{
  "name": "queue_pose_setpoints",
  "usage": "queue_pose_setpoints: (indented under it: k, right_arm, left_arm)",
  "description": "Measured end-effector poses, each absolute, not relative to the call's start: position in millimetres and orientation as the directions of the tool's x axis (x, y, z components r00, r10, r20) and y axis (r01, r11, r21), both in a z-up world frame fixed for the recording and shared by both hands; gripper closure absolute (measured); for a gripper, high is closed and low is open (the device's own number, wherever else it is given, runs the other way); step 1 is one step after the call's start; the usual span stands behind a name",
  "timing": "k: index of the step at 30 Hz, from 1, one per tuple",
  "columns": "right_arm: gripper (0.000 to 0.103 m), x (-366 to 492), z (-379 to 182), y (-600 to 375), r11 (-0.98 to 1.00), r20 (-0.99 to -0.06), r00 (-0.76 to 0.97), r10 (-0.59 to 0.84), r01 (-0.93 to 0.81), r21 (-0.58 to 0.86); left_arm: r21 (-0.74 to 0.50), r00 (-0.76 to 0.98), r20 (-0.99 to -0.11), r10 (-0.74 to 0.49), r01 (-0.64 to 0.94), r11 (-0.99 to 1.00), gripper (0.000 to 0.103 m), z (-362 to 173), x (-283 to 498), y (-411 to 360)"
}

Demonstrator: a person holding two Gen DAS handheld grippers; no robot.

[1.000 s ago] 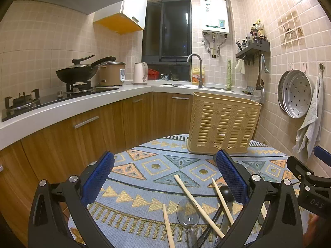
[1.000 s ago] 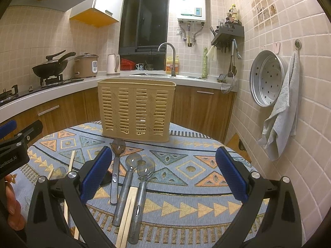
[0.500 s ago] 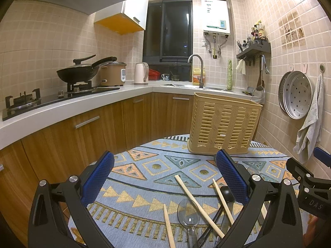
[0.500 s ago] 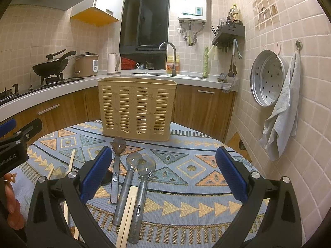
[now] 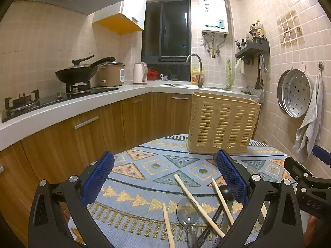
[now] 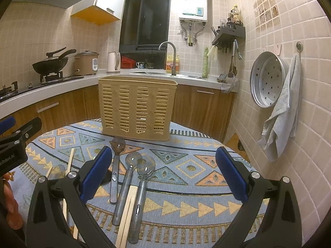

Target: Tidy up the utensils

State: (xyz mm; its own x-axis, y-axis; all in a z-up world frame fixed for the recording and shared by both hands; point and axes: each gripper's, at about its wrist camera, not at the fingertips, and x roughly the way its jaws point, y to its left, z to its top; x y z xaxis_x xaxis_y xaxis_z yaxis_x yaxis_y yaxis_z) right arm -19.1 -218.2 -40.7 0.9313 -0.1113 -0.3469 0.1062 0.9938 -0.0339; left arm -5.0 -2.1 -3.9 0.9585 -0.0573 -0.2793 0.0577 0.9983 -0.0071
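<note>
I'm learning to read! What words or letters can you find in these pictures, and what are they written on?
"DAS": on the black body of the right gripper, seen from the left wrist view.
"nRobot.AI": on the black body of the left gripper, seen from the right wrist view; its start is cut off.
The water heater has a label and a small screen, too small to read.
The yellow bottle by the faucet has a label, too blurred to read.
</note>
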Motion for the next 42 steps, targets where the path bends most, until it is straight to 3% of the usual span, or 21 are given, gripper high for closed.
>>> queue_pose_setpoints:
  k: [13,19,22,26,29,31,36,39,42]
  right_arm:
    - [0.007,-18,-41,-226,0.982,-0.355,0.917,-0.18,0.188,-0.011]
    - [0.007,-6,-26,-234,0.997,-0.448,0.891,-0.077,0.077,-0.017]
    - [0.007,3,-11,-236,0.997,-0.478,0.876,-0.069,0.052,-0.049]
    - [0.008,18,6,-239,0.999,-0.527,0.85,-0.032,0.01,-0.046]
    - [0.018,32,14,-239,0.999,-0.569,0.822,-0.016,-0.011,-0.044]
    - [0.031,45,15,-241,0.999,-0.619,0.785,0.012,-0.032,-0.021]
    - [0.044,74,5,-246,0.996,-0.747,0.659,0.088,-0.074,0.051]
    - [0.044,92,-8,-254,0.981,-0.815,0.547,0.195,-0.093,0.172]
    - [0.044,101,-20,-253,0.976,-0.851,0.48,0.215,-0.099,0.192]
  left_arm:
    - [-0.027,0.951,-0.298,-0.079,0.074,0.997,0.008,-2,-3,3]
    - [-0.057,0.904,-0.402,-0.149,0.137,0.989,0.008,13,9,26]
    - [-0.168,0.865,-0.454,-0.214,0.153,0.974,0.008,30,20,56]
    - [-0.219,0.771,-0.575,-0.276,0.18,0.959,0.022,41,38,75]
    - [-0.262,0.66,-0.663,-0.352,0.236,0.936,0.032,36,50,75]
    - [-0.293,0.597,-0.698,-0.396,0.266,0.918,0.042,27,54,70]
    - [-0.371,0.404,-0.777,-0.483,0.326,0.87,0.056,-11,69,42]
    - [-0.35,0.344,-0.819,-0.459,0.334,0.875,0.057,-29,73,23]
    - [-0.284,0.328,-0.859,-0.394,0.335,0.899,0.057,-39,73,6]
